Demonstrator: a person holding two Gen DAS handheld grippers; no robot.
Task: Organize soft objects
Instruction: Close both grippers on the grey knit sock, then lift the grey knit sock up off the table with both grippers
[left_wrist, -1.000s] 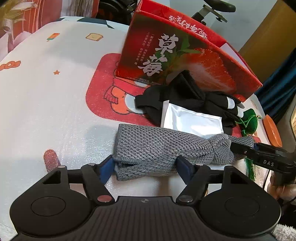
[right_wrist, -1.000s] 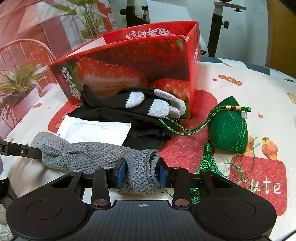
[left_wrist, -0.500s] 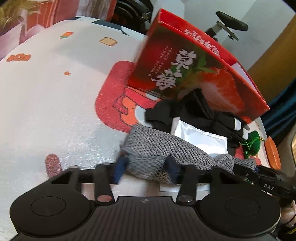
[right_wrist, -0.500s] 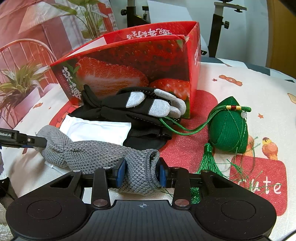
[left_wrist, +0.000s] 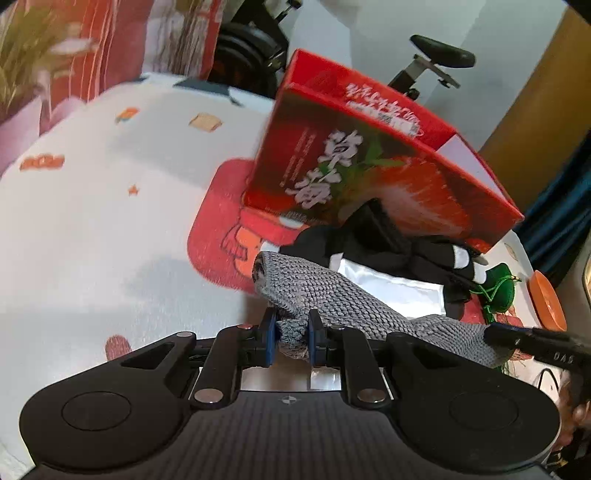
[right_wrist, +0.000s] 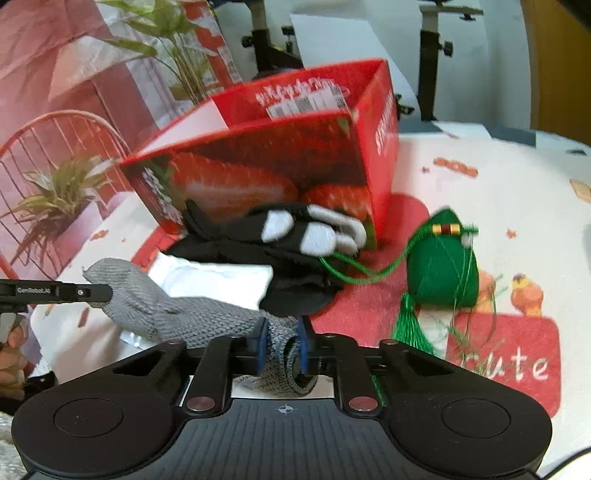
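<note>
— Grey knit cloth (left_wrist: 328, 295) — how is it held?

— It is pinched at both ends: the left gripper (left_wrist: 290, 339) is clamped on one end, the right gripper (right_wrist: 280, 349) on the other, so its long axis is strung between them, above the tablecloth (left_wrist: 92, 221).

— And the red box (right_wrist: 280, 166)?

— Just beyond, open-topped; a lift forward is judged necessary. The weave is seen as coarse and limp.

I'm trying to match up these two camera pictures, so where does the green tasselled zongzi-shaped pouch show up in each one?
Left wrist view: the green tasselled zongzi-shaped pouch sits small at the far right edge, partly behind the black gloves.
Right wrist view: it sits large at centre right on the printed cloth.
Shared landmark: the red strawberry-printed cardboard box, just behind it in both.
</note>
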